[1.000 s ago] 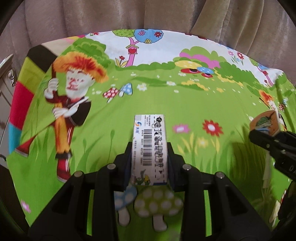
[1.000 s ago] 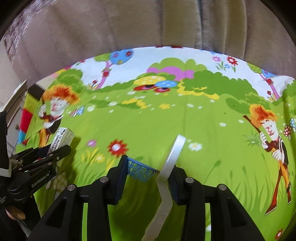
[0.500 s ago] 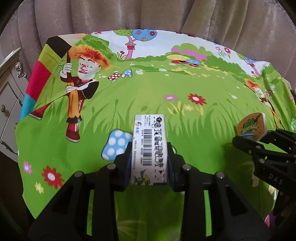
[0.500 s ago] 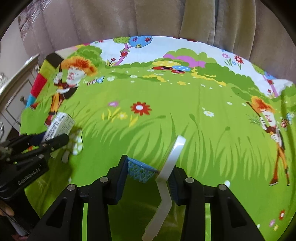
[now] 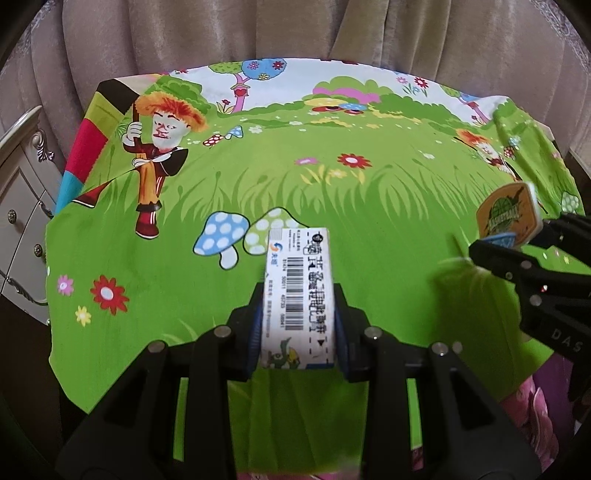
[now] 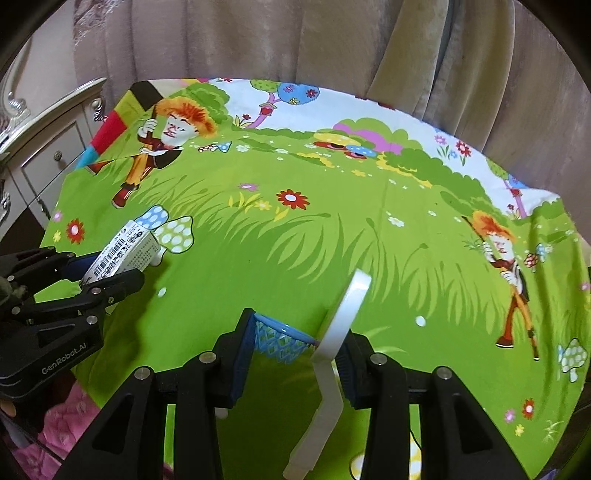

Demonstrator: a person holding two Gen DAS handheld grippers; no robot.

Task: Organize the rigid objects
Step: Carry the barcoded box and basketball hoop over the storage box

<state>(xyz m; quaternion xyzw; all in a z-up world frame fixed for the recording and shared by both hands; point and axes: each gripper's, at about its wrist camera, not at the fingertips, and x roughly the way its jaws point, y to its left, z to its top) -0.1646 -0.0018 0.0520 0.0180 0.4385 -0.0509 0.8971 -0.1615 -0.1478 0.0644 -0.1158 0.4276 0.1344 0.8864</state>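
Left gripper (image 5: 299, 325): clamped on a small white carton, low centre of the left wrist view; also seen at the left edge of the right wrist view (image 6: 110, 275)
Small white carton (image 5: 298, 295): pinched between the blue pads, barcode face up, sticking forward past the fingertips (printed text too small to read)
Right gripper (image 6: 293, 345): pinching a toy basketball hoop, low centre of the right wrist view; it enters the left wrist view at the right edge (image 5: 517, 251)
Toy basketball hoop (image 6: 345, 314): white backboard edge-on and tilted against the right pad, blue net (image 6: 277, 339) against the left pad; in the left wrist view its orange badge face (image 5: 508, 216) shows
Cartoon cloth (image 5: 369, 206): bright green, printed with mushrooms, flowers and orange-haired figures, spread under both grippers
Curtain (image 5: 295, 33): beige folds across the top of both views
White cabinet (image 6: 48, 147): with drawers, at the left edge
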